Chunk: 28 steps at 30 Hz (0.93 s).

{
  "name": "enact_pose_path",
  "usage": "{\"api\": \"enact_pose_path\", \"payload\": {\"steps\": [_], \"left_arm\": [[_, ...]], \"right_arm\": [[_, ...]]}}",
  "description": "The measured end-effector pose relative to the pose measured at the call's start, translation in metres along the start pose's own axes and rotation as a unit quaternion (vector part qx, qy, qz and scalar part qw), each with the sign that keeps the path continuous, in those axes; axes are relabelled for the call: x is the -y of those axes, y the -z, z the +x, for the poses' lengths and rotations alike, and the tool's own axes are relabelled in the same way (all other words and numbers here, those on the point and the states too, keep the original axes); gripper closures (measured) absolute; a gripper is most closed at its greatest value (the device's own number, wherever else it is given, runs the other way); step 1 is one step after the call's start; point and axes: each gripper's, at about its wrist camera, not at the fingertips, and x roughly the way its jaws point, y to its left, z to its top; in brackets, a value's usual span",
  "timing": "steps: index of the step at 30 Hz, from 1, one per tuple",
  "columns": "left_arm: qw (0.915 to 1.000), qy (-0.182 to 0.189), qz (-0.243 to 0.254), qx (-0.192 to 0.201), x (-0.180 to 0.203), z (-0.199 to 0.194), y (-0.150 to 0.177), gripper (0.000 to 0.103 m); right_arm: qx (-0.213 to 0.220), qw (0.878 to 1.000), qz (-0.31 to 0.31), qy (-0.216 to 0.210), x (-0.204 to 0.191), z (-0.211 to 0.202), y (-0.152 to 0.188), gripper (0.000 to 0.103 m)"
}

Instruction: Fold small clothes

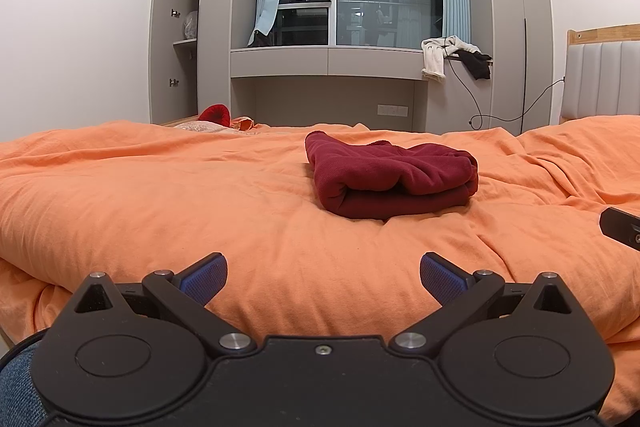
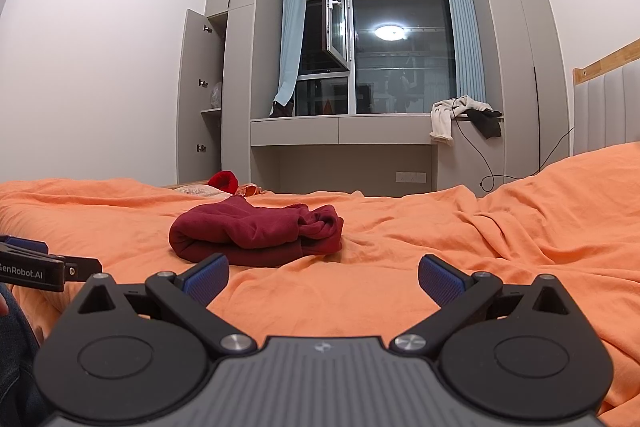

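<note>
Wrinkled orange cotton bedding (image 1: 200, 187) covers the bed, with broad open room on every side of the folded dark red knit garment (image 1: 384, 179), which lies mid-bed, far from both grippers. Left gripper (image 1: 323, 277) hovers at the near edge, blue-padded fingers (image 1: 208, 277) spread wide and empty. Right gripper (image 2: 323, 277) does likewise, fingers apart, holding nothing. White lettering "enRobot.AI" shows on the left gripper's side in the right wrist view.

Right gripper (image 2: 323, 277) low over orange bedspread (image 2: 400, 267), blue-padded fingers (image 2: 208, 277) spread wide, nothing between. Folded dark red garment (image 2: 256, 231) just beyond, on the bedspread. Left gripper (image 2: 32, 265) at left edge. Window (image 2: 380, 55) behind.
</note>
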Motion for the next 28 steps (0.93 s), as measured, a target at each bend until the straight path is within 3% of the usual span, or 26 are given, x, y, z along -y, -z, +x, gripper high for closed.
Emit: {"api": "enact_pose_path", "payload": {"steps": [13, 28], "left_arm": [[0.9999, -0.014, 0.001, -0.007, 0.0008, 0.0040, 0.0013, 0.000], [0.9999, 0.000, -0.006, -0.011, -0.0001, 0.0035, 0.0023, 0.000]], "right_arm": [[0.000, 1.000, -0.001, 0.000, 0.0004, 0.0003, 0.0001, 0.000], [0.000, 1.000, -0.001, 0.000, 0.0005, 0.0006, 0.0003, 0.000]]}}
